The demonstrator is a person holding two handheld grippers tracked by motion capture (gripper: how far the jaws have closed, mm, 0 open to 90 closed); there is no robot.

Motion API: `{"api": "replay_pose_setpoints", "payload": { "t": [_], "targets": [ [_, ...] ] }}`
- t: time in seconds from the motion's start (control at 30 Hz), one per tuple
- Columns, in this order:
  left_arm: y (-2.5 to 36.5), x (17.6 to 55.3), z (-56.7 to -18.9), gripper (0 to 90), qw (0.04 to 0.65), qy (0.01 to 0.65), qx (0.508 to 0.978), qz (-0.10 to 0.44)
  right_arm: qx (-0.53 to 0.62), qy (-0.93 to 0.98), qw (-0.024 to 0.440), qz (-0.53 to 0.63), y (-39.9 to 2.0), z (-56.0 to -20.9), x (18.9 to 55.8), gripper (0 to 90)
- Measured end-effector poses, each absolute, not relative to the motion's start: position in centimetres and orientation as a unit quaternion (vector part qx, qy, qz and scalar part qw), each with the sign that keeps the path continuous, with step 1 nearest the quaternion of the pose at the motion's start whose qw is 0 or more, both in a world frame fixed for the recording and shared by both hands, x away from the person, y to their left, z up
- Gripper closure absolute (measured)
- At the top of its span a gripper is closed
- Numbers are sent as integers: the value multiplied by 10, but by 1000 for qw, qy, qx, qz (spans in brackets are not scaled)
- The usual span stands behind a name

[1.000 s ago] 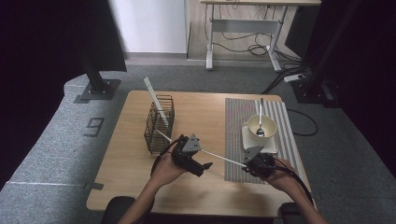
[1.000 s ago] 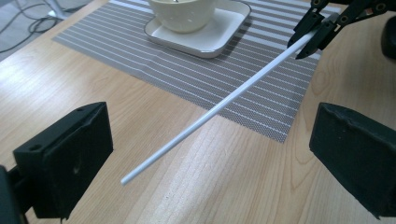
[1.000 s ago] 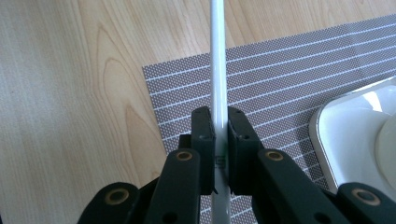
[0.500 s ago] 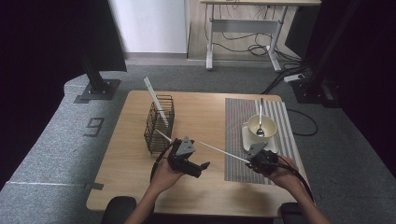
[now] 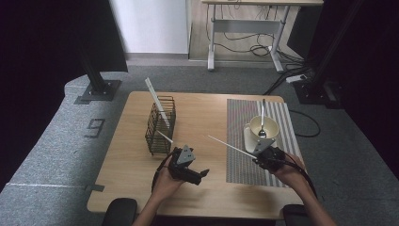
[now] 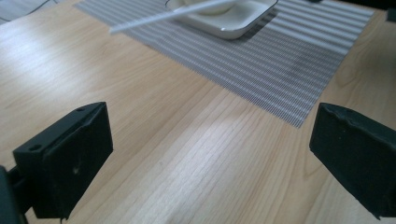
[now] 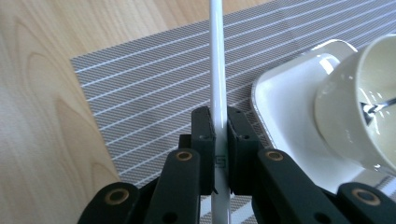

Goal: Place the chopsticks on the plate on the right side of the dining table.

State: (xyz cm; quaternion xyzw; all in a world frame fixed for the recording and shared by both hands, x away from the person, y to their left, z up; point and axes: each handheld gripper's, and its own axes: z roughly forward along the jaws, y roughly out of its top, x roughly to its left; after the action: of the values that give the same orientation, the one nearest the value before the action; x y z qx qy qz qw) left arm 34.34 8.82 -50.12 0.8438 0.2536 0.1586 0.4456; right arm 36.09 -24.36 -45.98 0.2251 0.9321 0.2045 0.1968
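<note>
White thin stick (image 7: 216,70) sits clamped in right gripper (image 7: 219,140) jaws.

Grey-striped placemat (image 5: 244,141), white cup (image 5: 264,127)

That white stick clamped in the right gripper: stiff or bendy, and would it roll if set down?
The white stick runs straight out past the right gripper with no visible sag, so it is probably fairly stiff and light. It looks thin and round, so it may roll on the bare table, less so on the ribbed placemat.
</note>
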Motion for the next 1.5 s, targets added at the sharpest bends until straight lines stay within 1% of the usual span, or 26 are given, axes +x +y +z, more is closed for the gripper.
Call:
{"api": "replay_pose_setpoints", "payload": {
  "t": [0.23,0.63,1.23,1.5],
  "targets": [
    [91,346,-517,0,430,260,851,155,244,927,202,201,-254,-461,368,829],
    [94,352,-545,0,392,285,866,123,274,918,212,191,-269,-465,380,829],
    [91,356,-550,0,342,308,881,105,308,911,214,170,-299,-479,395,829],
    [91,356,-550,4,340,309,882,105,313,913,210,159,-316,-488,402,828]
  ]
}}
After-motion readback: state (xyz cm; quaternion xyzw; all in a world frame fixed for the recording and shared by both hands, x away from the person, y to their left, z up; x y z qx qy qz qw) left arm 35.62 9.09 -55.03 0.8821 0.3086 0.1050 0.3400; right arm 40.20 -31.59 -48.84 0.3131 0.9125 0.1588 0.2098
